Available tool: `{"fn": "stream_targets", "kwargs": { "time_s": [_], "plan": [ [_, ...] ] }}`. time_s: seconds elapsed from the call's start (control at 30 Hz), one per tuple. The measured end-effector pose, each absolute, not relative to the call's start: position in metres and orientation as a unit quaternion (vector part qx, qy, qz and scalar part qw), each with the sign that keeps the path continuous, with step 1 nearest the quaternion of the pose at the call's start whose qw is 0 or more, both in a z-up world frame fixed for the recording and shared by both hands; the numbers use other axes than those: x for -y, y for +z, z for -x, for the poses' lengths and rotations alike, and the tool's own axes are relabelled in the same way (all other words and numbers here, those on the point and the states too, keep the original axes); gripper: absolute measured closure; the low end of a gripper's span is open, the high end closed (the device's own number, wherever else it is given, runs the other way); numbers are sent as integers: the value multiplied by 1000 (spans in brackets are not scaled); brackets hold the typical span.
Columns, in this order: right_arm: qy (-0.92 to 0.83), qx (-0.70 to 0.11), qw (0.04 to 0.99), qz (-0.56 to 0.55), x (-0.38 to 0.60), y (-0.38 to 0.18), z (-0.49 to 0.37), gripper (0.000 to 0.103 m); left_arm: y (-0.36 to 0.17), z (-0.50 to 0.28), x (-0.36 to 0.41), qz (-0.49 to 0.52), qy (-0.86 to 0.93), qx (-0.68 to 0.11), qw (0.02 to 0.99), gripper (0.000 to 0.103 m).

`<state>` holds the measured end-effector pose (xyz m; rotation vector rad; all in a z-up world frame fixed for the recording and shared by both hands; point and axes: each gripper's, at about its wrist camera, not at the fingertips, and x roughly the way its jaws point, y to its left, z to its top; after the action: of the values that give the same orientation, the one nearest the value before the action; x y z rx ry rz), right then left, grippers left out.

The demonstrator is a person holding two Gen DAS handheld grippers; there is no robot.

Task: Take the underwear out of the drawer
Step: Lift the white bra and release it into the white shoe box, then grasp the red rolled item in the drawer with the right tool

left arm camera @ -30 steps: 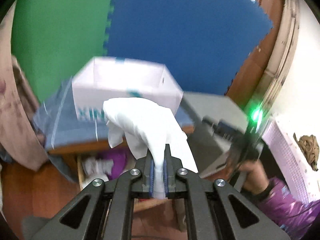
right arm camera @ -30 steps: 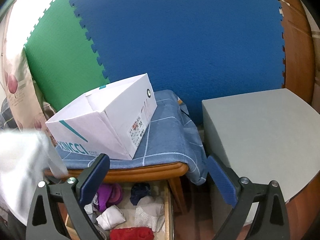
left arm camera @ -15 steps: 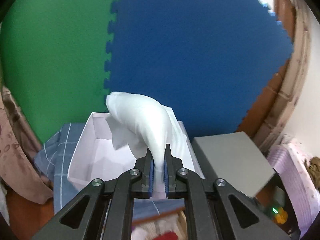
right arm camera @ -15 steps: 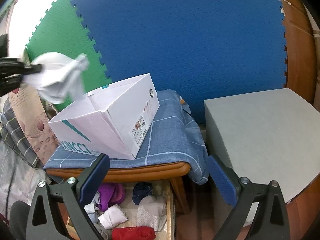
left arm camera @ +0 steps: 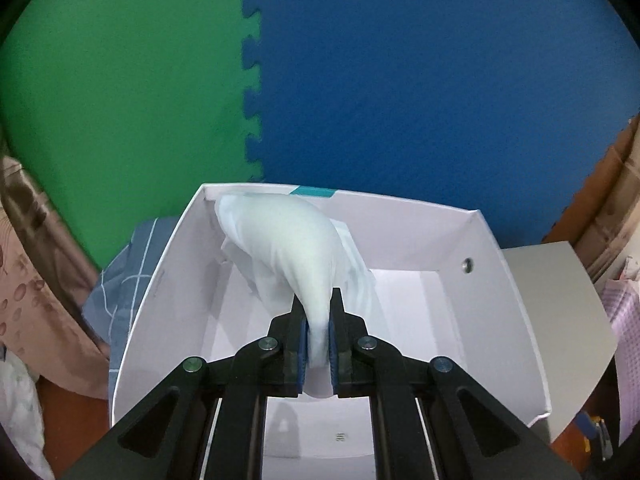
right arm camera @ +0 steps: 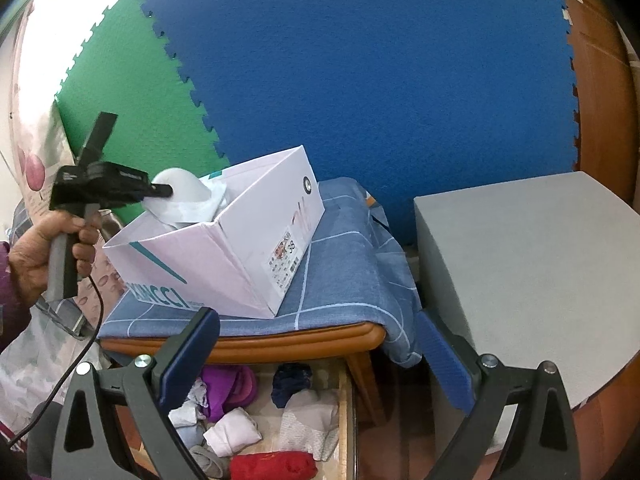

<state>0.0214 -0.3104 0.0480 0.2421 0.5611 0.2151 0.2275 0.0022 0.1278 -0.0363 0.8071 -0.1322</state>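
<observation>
Left wrist view: the left gripper [left arm camera: 319,334] is clenched on a white piece of underwear [left arm camera: 286,240]; the blue pads pinch one narrow end of the cloth. The garment hangs inside the open white box [left arm camera: 500,320], toward the far left corner, and its free end lies close to the far wall; contact with the wall or floor of the box cannot be confirmed. The long axis runs from the pads up and away toward that far left corner, so the free end points away from the camera. Risk: the grip covers only a small fold. If the jaws part before the bulk is below the rim, the cloth may drape over the far wall or the left wall and slide out onto the blue checked cloth [left arm camera: 120,280].

Right wrist view: the right gripper [right arm camera: 320,356] is released, jaws wide apart with nothing between them, above the open drawer [right arm camera: 346,408]. The left gripper [right arm camera: 166,191] appears at the left, held by a hand [right arm camera: 36,248], with the underwear [right arm camera: 180,196] over the near left corner of the box [right arm camera: 240,264]. Here the garment's long axis lies roughly level, with the free end pointing right into the box. Risk: the box sits on the cloth-covered stand near its front edge; a downward push on the rim may shift or tip it. The trailing cable [right arm camera: 76,364] may also snag.
</observation>
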Motion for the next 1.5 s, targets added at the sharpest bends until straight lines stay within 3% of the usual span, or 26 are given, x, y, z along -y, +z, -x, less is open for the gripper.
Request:
{"fn": "stream_targets", "kwargs": {
  "time_s": [0.1, 0.2, 0.27, 0.33, 0.43, 0.57, 0.67, 0.87, 1.07, 1.5],
  "plan": [
    [111, -280, 947, -116, 307, 47, -23, 3, 121, -231, -4, 6, -57, -403, 913, 82],
    [113, -282, 947, -108, 304, 47, -23, 3, 121, -226, -4, -8, -27, -384, 923, 56],
    [115, -284, 946, -102, 302, 46, -23, 3, 127, -220, -6, -11, -10, -359, 933, 32],
    [115, -288, 946, -96, 300, 44, -24, 3, 135, -210, -9, -3, -6, -330, 944, 25],
    [124, -300, 941, -91, 298, 41, -25, 3, 150, -187, -16, 24, -13, -292, 956, 25],
    [158, -331, 928, -65, 283, 31, -26, 3, 164, -140, -28, 48, -10, -231, 972, 12],
    [207, -378, 901, -47, 263, 16, -29, 3, 164, -109, -33, 34, -9, -207, 978, 10],
    [238, -513, 824, 40, 208, -43, -38, 3, 134, -35, -45, -8, -38, -206, 978, 6],
    [192, -625, 757, 6, 198, -99, -57, 3, 99, 9, -54, -30, -53, -199, 978, 5],
    [142, -717, 683, 7, 165, -166, -65, 3, 54, 17, -79, 37, -68, -211, 974, 4]
  ]
}}
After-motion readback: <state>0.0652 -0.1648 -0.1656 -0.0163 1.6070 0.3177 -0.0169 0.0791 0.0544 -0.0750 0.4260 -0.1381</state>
